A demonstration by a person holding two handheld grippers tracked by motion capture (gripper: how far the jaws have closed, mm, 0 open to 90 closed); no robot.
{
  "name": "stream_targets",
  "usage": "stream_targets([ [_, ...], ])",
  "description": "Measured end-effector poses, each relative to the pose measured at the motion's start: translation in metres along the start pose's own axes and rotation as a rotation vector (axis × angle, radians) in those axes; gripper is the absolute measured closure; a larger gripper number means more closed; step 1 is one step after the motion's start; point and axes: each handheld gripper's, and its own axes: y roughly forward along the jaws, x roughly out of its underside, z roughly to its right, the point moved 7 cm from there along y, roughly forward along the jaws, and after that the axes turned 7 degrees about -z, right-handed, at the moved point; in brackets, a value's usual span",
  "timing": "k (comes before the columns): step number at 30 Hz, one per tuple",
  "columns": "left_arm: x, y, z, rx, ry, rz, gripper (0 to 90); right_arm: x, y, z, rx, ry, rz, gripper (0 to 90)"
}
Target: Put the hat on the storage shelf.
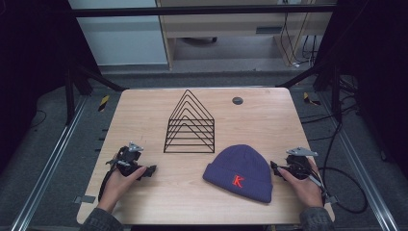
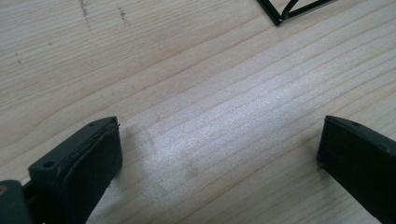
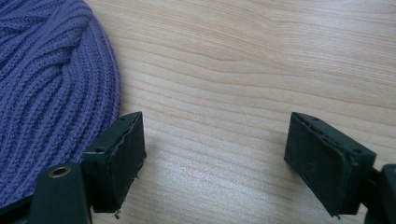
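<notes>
Both grippers rest spread wide and empty on the wooden surface [image 1: 144,192], the purple knit beanie [image 1: 239,172] just beside the right gripper [image 3: 215,154], the black wire rack [image 1: 190,124] beyond the left gripper [image 2: 219,154].

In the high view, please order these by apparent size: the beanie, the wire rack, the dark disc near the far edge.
1. Beanie and wire rack: they look similar in extent, so I cannot rank them.
2. Dark disc: clearly smallest.

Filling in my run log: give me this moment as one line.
left hand-held gripper open, empty | right hand-held gripper open beside hat | rack upright on table
</notes>
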Motion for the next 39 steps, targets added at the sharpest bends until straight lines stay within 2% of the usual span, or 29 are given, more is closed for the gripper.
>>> stream_targets([
  [9,0.001,-0.001,0.003,0.002,0.011,-0.002,0.0,0.0,0.0,-0.002,-0.002,0.005,-0.003,17.2],
  [15,0.001,-0.001,0.003,0.002,0.012,-0.005,0.0,0.0,-0.001,-0.004,-0.012,0.009,-0.023,15.5],
  [19,0.001,-0.001,0.003,0.004,0.015,-0.005,0.0,-0.002,-0.002,-0.006,-0.033,0.022,-0.042,15.5],
  [26,0.001,-0.001,0.003,0.005,0.021,-0.007,0.0,-0.004,-0.005,-0.009,-0.028,0.023,-0.059,16.4],
  [30,0.001,-0.001,0.003,0.008,0.023,-0.008,0.0,-0.008,-0.007,-0.012,-0.03,0.02,-0.049,16.9],
  [37,0.002,-0.001,0.004,0.012,0.024,-0.008,0.0,-0.021,-0.01,-0.017,-0.028,-0.046,-0.068,18.0],
  [39,0.002,-0.001,0.005,0.014,0.022,-0.008,0.0,-0.027,-0.01,-0.021,-0.043,-0.069,-0.088,18.8],
])
